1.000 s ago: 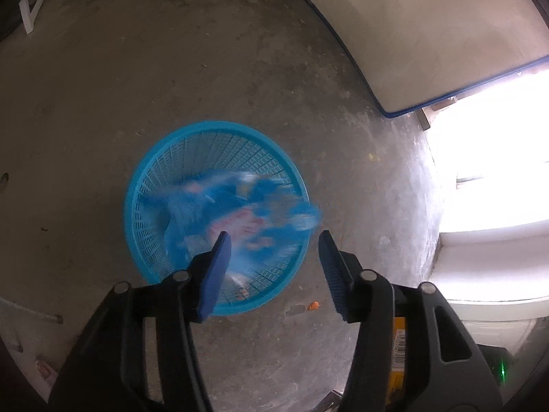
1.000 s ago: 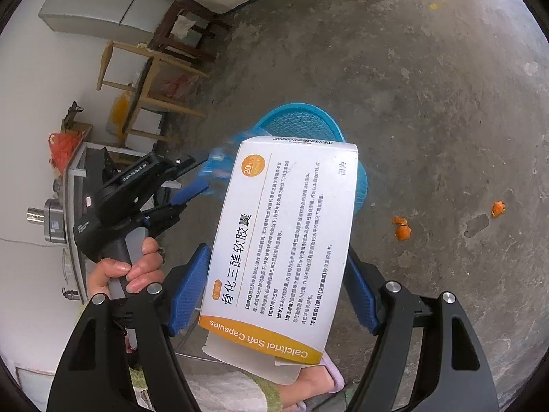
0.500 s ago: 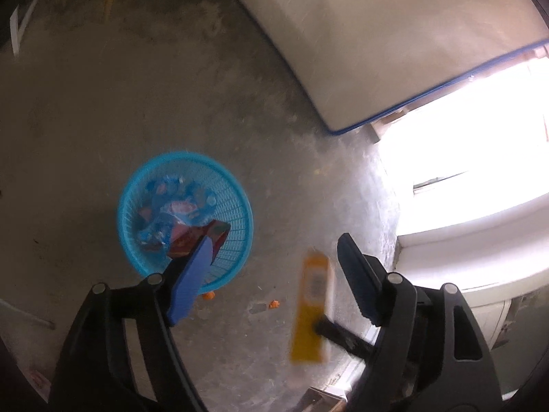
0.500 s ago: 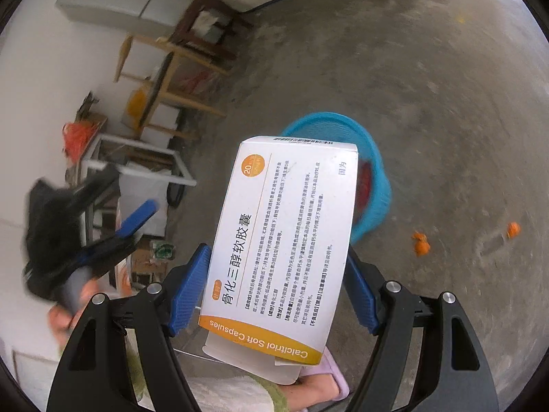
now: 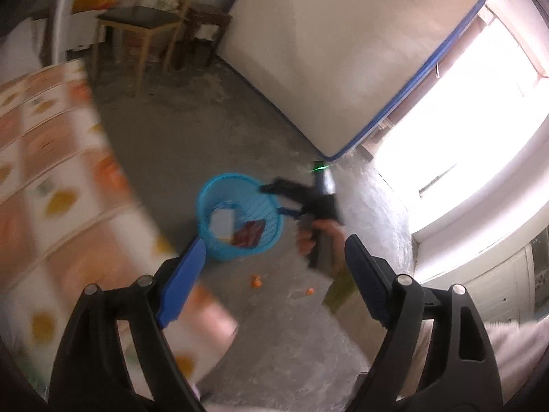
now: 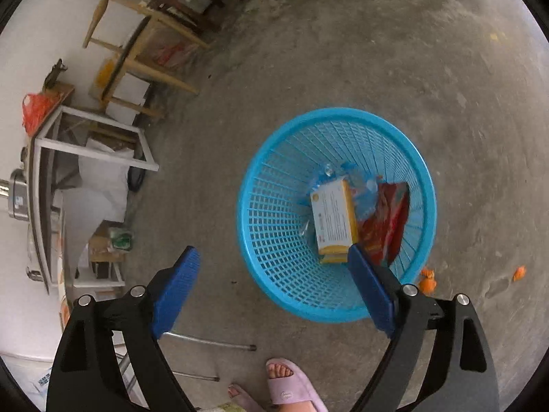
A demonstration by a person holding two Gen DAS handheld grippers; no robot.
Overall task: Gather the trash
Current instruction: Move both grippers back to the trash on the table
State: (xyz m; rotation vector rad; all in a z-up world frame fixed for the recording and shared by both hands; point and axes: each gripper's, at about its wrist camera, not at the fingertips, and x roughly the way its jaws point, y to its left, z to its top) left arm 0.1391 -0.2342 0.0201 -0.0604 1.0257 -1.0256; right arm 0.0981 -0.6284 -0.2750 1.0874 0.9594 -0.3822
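The floor (image 6: 343,51) is rough grey concrete, and a pale mattress with a blue edge (image 5: 336,55) leans against the wall near a very bright window. Wooden chairs (image 6: 144,44) and a white metal frame (image 6: 92,147) stand along the left side in the right wrist view. A round blue plastic basket (image 6: 274,206) stands on the floor, and it holds the trash: a white and yellow medicine box (image 6: 333,219) lies inside it on its side, beside a red wrapper (image 6: 391,219) and some clear blue plastic packaging (image 6: 363,189). Small orange scraps (image 6: 427,281) lie on the concrete just beside the basket. The right gripper (image 6: 274,285) is above the near rim of the basket; its jaws have just been opening and now stand wide apart with nothing between them, the box being down in the basket. The left gripper (image 5: 274,274) is higher and farther from the basket, near a table covered with a cloth with an orange fruit pattern (image 5: 51,189), which is blurred. Its jaws also have just been opening, they stand wide apart and they hold nothing. In the left wrist view the right gripper appears as a black tool in a hand (image 5: 322,237) beside the basket. A foot in a pink slipper (image 6: 291,384) shows at the bottom of the right wrist view.
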